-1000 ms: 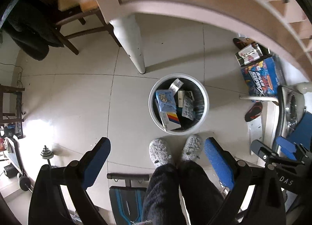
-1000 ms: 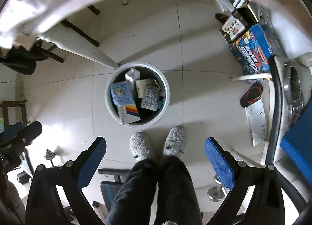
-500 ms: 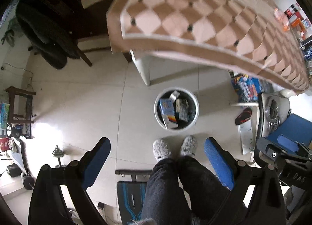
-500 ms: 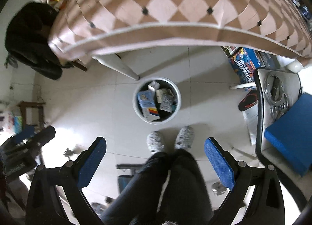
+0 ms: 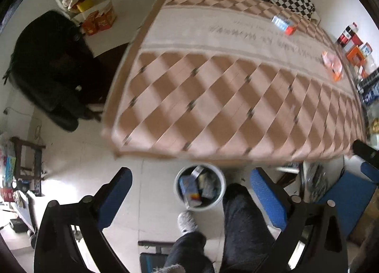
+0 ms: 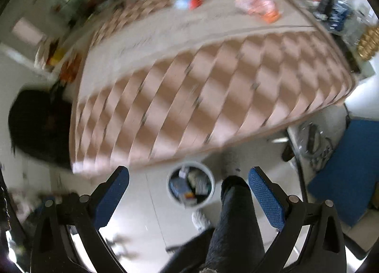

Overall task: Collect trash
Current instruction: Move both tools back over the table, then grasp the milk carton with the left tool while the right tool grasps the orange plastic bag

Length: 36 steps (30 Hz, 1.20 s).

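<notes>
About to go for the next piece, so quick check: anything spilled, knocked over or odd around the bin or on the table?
Nothing stands out. The bin stands upright on the floor with the trash inside it. A small box and a plastic wrapper lie on the table, waiting to be collected.

A lived-in room of a home. A large table (image 5: 236, 97) under a brown-and-cream diamond-patterned cloth stands on pale floor tiles (image 5: 78, 166), with a dark coat (image 5: 47, 64) draped over a chair beside it and a white waste bin (image 5: 199, 187) of empty packets at its edge. Cartons and snack boxes (image 5: 99, 20) crowd the floor near the walls, and the person wears fuzzy slippers (image 5: 187, 222).
</notes>
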Each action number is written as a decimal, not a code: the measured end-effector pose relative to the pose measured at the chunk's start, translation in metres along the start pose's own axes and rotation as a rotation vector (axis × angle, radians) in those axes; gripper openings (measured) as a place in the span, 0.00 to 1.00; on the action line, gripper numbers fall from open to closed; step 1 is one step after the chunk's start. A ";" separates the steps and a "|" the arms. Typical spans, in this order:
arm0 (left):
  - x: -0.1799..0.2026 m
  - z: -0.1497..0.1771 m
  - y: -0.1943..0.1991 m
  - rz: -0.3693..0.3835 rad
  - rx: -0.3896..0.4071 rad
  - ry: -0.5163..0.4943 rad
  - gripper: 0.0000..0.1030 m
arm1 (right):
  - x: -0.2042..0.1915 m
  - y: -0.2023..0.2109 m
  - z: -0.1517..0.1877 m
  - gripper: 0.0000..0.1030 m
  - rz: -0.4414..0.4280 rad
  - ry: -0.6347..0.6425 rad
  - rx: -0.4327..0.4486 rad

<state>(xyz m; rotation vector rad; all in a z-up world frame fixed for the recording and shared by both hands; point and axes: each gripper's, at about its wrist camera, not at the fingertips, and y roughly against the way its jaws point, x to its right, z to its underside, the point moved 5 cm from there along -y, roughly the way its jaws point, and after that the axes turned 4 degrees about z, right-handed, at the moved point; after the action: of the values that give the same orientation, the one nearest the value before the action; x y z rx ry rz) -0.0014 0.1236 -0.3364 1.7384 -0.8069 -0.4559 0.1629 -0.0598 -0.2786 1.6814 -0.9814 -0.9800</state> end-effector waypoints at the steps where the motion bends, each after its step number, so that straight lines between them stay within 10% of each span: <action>1: 0.010 -0.015 -0.005 0.003 -0.005 -0.003 0.99 | 0.014 -0.001 -0.020 0.99 -0.006 -0.047 0.002; 7: 0.084 -0.105 -0.050 0.025 -0.078 -0.027 0.99 | 0.111 -0.036 -0.173 0.99 -0.051 -0.340 -0.003; 16: 0.181 -0.250 -0.120 0.008 -0.170 -0.013 0.99 | 0.167 -0.135 -0.356 0.99 0.024 -0.449 -0.057; 21: 0.224 -0.322 -0.144 0.026 -0.173 -0.006 0.99 | 0.157 -0.195 -0.388 0.89 0.069 -0.445 -0.163; 23: 0.238 -0.350 -0.156 0.023 -0.180 -0.002 0.99 | 0.155 -0.213 -0.391 0.63 0.079 -0.454 -0.207; 33: 0.265 -0.416 -0.245 0.093 -0.349 0.204 0.98 | 0.157 -0.215 -0.433 0.46 0.105 -0.432 -0.135; 36: 0.266 -0.417 -0.256 0.083 -0.357 0.217 0.71 | 0.159 -0.213 -0.444 0.45 0.102 -0.427 -0.124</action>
<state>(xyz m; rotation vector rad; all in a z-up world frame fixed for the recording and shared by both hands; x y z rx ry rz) 0.5324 0.2579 -0.4222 1.3890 -0.5984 -0.3260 0.6649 -0.0112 -0.3966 1.3318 -1.2406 -1.3343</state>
